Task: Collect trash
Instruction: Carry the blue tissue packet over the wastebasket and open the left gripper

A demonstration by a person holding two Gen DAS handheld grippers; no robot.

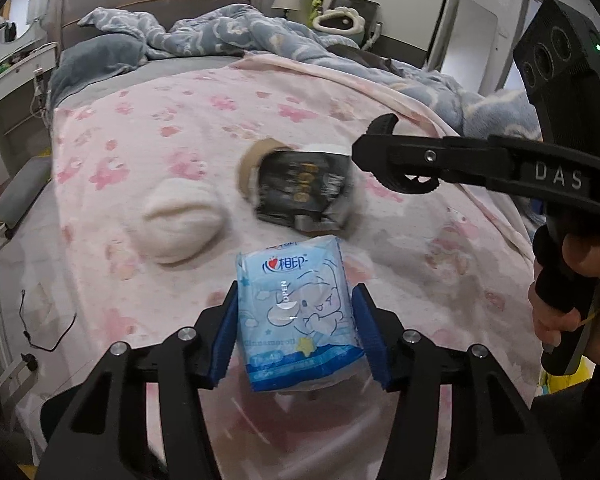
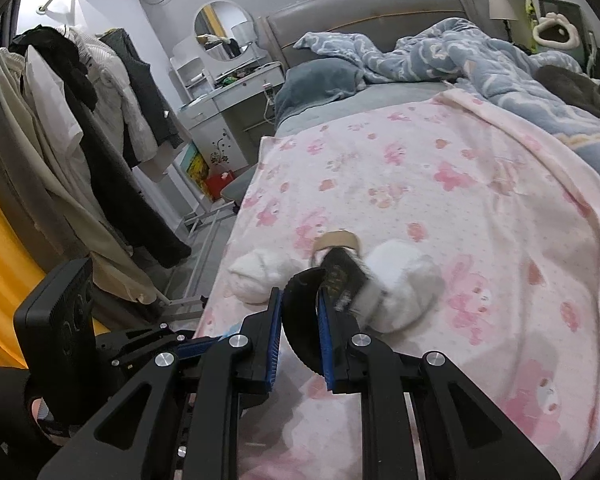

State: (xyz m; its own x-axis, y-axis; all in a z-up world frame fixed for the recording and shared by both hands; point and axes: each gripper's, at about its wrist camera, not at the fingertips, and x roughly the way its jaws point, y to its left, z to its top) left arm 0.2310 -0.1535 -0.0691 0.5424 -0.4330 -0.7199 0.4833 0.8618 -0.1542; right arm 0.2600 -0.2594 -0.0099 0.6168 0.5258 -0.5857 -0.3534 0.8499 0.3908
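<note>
My left gripper (image 1: 296, 320) is shut on a blue tissue pack (image 1: 300, 316) with a cartoon print, held over the pink blanket (image 1: 148, 128). My right gripper (image 2: 300, 320) shows from the side in the left wrist view (image 1: 388, 156). It holds a black curved piece between its pads, and a blurred black wrapper (image 1: 304, 188) hangs at its tips (image 2: 342, 280). A brown tape ring (image 1: 252, 160) lies behind the wrapper (image 2: 338, 240). A crumpled white tissue (image 1: 182, 224) lies to the left. In the right wrist view there are two white wads (image 2: 256, 280) (image 2: 404, 284).
A rumpled blue quilt (image 1: 236, 32) and a grey pillow (image 2: 320, 80) lie at the head of the bed. A clothes rack (image 2: 80, 128) with hanging garments stands left of the bed. A black cable (image 1: 40, 320) lies near the bed's left edge.
</note>
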